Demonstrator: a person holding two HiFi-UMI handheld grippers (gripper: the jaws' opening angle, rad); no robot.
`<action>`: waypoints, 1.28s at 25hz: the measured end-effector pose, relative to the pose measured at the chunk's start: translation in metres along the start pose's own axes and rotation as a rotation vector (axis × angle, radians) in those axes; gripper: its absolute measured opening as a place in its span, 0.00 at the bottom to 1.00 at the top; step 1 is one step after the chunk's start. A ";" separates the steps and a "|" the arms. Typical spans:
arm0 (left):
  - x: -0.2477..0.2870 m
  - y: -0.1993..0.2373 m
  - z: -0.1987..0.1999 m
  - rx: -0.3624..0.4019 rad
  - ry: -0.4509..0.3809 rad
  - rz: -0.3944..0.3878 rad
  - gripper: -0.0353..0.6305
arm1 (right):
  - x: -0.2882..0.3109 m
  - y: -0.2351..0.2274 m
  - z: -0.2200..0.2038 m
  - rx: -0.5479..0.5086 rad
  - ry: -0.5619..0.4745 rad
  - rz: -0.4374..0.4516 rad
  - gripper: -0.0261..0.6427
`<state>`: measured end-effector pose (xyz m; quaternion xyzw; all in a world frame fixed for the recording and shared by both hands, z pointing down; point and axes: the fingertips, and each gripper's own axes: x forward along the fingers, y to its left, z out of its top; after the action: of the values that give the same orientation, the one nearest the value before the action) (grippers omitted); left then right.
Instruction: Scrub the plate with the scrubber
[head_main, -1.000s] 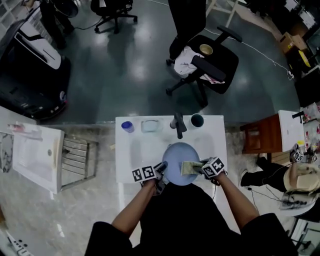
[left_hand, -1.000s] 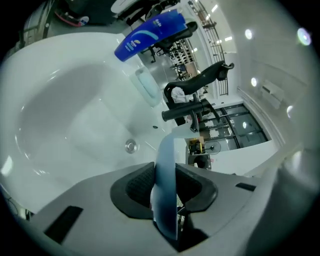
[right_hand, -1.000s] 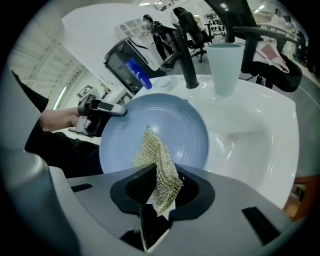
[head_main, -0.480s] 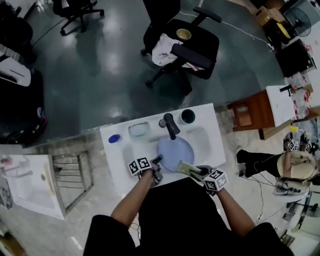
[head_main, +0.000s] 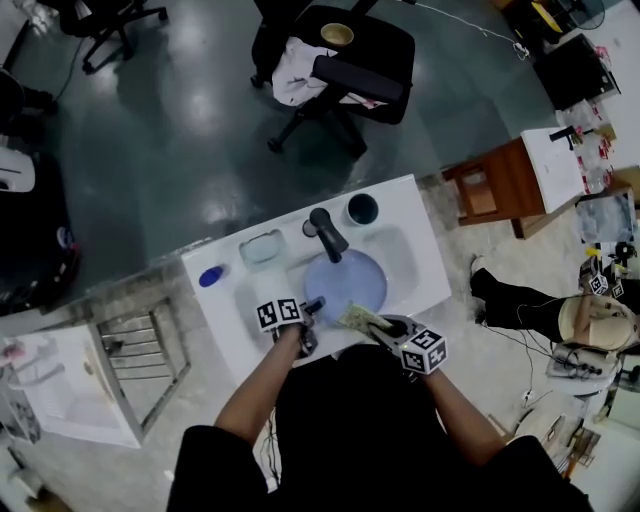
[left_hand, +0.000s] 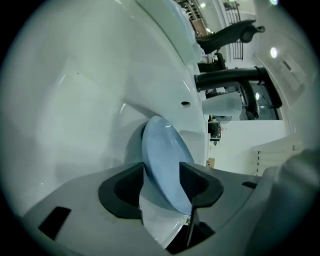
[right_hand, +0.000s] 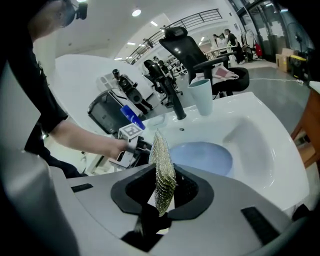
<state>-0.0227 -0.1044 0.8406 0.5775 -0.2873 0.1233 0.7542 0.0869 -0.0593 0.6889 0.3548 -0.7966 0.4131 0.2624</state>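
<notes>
Left hand-held gripper (left_hand: 161, 176) has just been spreading its jaws, plate (head_main: 345, 283) rim loose between them, likely letting it lie flat in the sink (head_main: 405, 255); right hand-held gripper (right_hand: 165, 187) pinches the scrubber (right_hand: 161, 160) edge-up, just off the plate, ready to rub.

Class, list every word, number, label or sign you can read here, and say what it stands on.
No readable words or numbers anywhere.
The left marker cube and right marker cube: black-and-white square patterns, no letters.
The blue item on the sink rim: any print too small to read.
</notes>
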 end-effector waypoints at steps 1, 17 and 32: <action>-0.003 0.001 -0.002 0.022 -0.003 0.015 0.37 | -0.004 -0.002 0.001 0.005 -0.017 -0.014 0.14; -0.117 -0.042 -0.077 0.305 -0.439 0.019 0.43 | -0.139 0.017 -0.013 -0.185 -0.338 -0.007 0.14; -0.164 -0.157 -0.416 0.647 -0.925 0.082 0.07 | -0.345 0.075 -0.163 -0.237 -0.601 0.051 0.14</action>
<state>0.0480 0.2641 0.5507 0.7615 -0.5576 -0.0318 0.3289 0.2597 0.2288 0.4930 0.4078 -0.8897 0.2006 0.0445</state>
